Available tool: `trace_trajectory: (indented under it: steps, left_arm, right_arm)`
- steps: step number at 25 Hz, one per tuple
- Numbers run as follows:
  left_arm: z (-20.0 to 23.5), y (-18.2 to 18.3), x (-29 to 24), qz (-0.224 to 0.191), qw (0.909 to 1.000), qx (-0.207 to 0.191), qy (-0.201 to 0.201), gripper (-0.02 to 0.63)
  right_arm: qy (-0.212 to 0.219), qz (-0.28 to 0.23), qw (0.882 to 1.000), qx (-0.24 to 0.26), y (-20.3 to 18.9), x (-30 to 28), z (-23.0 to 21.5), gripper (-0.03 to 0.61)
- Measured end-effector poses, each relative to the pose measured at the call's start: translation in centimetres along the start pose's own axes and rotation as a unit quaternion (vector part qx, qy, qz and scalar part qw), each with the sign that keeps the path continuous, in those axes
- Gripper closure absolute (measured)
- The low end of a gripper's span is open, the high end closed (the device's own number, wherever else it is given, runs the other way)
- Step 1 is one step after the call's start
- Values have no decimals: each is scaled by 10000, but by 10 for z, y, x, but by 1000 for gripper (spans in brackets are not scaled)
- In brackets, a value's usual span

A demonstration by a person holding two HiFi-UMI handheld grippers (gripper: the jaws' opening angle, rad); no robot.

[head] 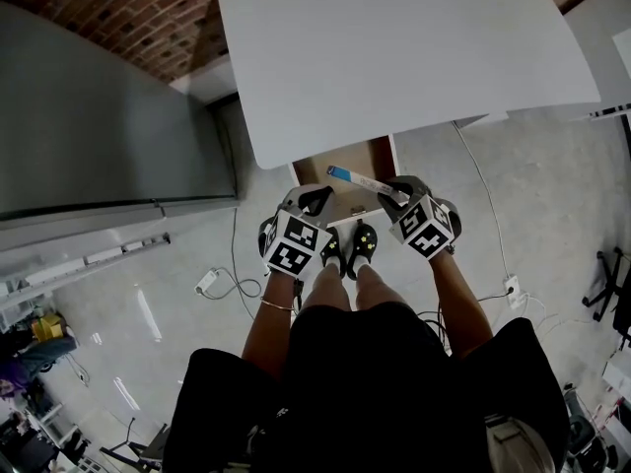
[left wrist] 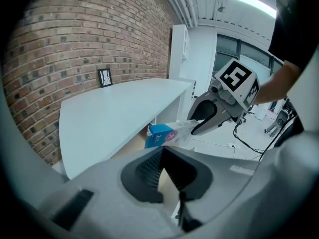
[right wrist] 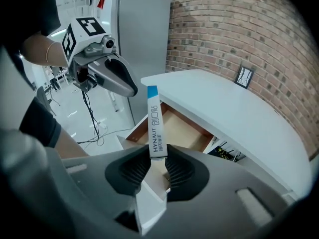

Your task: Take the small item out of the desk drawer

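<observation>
**Bench**: white top, bare, at 12 o'clock from the person in the head view.

**Drawer**: pulled open under the bench's near edge. The wooden floor looks bare where it shows.

**Right gripper**: at 3 o'clock from the left gripper, pinching the box by one end.

**Left gripper**: jaws pressed together with nothing between them, over the drawer's front edge.

**Box**: slim, white with a blue end. It juts from the right gripper toward 10 o'clock in the head view, above the open drawer and touching neither drawer nor bench.

**Step in hand**: removal, judged all but done, since the box looks clear of the drawer.

**Next move**: judged to be carrying the box clear of the bench edge to a resting place. The one-ended pinch calls for firm pressure and no swinging.
</observation>
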State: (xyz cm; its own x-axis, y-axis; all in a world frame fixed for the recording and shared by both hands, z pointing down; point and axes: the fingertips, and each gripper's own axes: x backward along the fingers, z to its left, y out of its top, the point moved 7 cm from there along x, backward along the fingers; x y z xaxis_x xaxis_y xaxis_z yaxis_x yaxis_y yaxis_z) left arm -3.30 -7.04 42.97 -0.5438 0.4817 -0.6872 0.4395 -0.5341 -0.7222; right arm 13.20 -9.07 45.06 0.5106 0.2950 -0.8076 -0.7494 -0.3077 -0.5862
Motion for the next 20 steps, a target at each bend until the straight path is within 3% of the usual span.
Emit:
trace_trajectory:
  steps: [20]
  left_arm:
    - [7, 55, 41, -548, 9981, -103, 266, 617]
  right_arm:
    - [-396, -771, 9928, -829, 21, 65, -13, 479]
